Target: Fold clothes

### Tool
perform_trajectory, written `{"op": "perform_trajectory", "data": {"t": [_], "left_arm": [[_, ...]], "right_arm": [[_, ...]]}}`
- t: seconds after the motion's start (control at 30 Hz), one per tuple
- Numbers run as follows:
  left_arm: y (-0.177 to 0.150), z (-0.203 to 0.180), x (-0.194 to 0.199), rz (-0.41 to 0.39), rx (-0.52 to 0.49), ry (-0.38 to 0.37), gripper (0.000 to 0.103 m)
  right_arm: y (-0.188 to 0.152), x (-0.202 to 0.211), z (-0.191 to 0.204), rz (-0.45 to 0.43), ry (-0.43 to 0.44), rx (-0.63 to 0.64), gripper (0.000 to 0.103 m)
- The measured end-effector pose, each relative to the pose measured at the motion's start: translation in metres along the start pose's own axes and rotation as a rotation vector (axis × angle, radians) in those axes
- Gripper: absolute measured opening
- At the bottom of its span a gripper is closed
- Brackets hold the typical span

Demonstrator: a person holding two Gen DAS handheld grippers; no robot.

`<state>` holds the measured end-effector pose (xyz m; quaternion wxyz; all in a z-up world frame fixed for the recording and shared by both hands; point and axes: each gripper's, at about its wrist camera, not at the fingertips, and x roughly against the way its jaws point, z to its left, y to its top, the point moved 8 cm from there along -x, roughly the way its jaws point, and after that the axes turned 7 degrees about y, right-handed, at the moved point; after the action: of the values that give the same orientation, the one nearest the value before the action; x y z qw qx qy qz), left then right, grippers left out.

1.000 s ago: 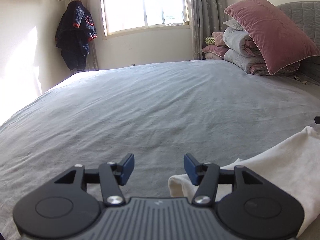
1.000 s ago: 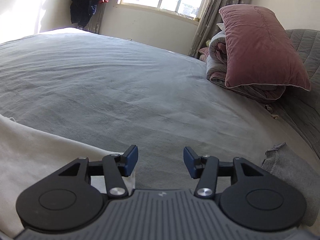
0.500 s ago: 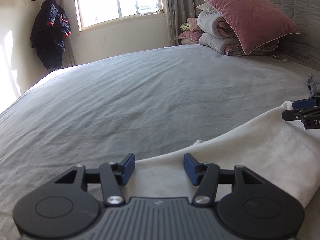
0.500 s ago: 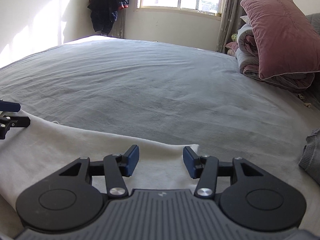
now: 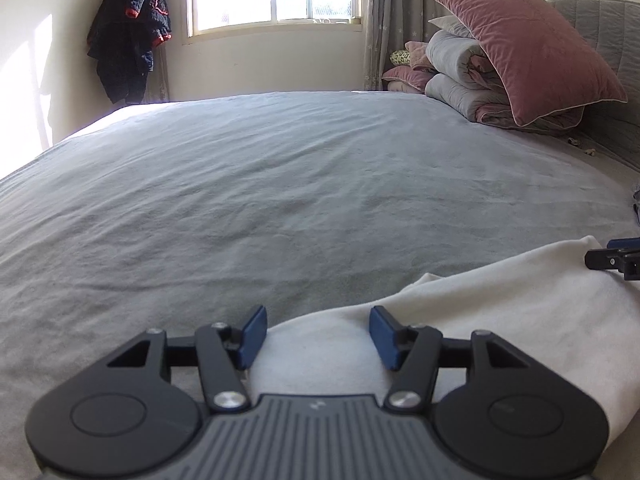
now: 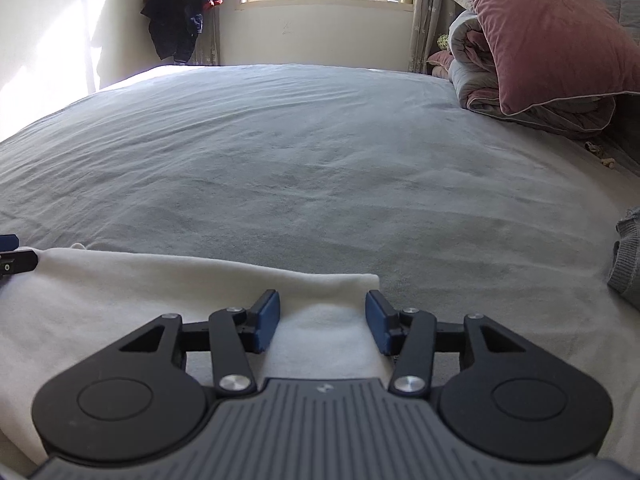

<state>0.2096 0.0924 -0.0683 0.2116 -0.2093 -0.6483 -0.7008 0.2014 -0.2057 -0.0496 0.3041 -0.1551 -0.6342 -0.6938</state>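
the cream cloth (image 5: pixel 500 304) lies along the near edge of the bed (image 5: pixel 300 184). left tongs (image 5: pixel 314 334) and right tongs (image 6: pixel 322 320) gape over its two ends, holding nothing. closing too shallow could pinch one layer only and skew the fold.

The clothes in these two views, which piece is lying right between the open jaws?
The cream garment, spread flat on the grey bed under both grippers. The grey knit lies bunched at the right edge; the dark jacket hangs by the window.
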Motion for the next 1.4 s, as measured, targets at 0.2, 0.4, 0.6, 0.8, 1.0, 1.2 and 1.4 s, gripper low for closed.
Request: {"op": "perform_trajectory", "data": {"t": [0.2, 0.4, 0.6, 0.8, 1.0, 1.2, 1.4], "left_arm": [[0.003, -0.006, 0.044, 0.035, 0.096, -0.060, 0.084], [-0.011, -0.006, 0.073, 0.179, 0.240, -0.149, 0.087], [-0.029, 0.016, 0.095, 0.300, 0.460, -0.201, 0.087], [-0.054, 0.041, 0.107, 0.376, 0.666, -0.225, 0.088], [-0.087, 0.038, 0.092, 0.460, 0.919, -0.296, 0.086], [-0.095, 0.031, 0.080, 0.324, 1.124, -0.224, 0.066], [-0.089, 0.025, 0.065, 0.230, 1.204, -0.152, 0.056]], "right_arm": [[0.000, 0.031, -0.004, 0.020, 0.039, -0.085, 0.073], [-0.003, 0.061, -0.005, 0.053, 0.077, -0.210, 0.073], [-0.023, 0.075, -0.007, 0.110, 0.143, -0.514, 0.074], [-0.043, 0.077, -0.002, 0.127, 0.200, -0.706, 0.074], [-0.060, 0.075, 0.005, 0.122, 0.235, -0.819, 0.074], [-0.061, 0.073, -0.005, -0.014, 0.233, -0.909, 0.074], [-0.061, 0.074, -0.022, -0.141, 0.232, -1.030, 0.067]]}}
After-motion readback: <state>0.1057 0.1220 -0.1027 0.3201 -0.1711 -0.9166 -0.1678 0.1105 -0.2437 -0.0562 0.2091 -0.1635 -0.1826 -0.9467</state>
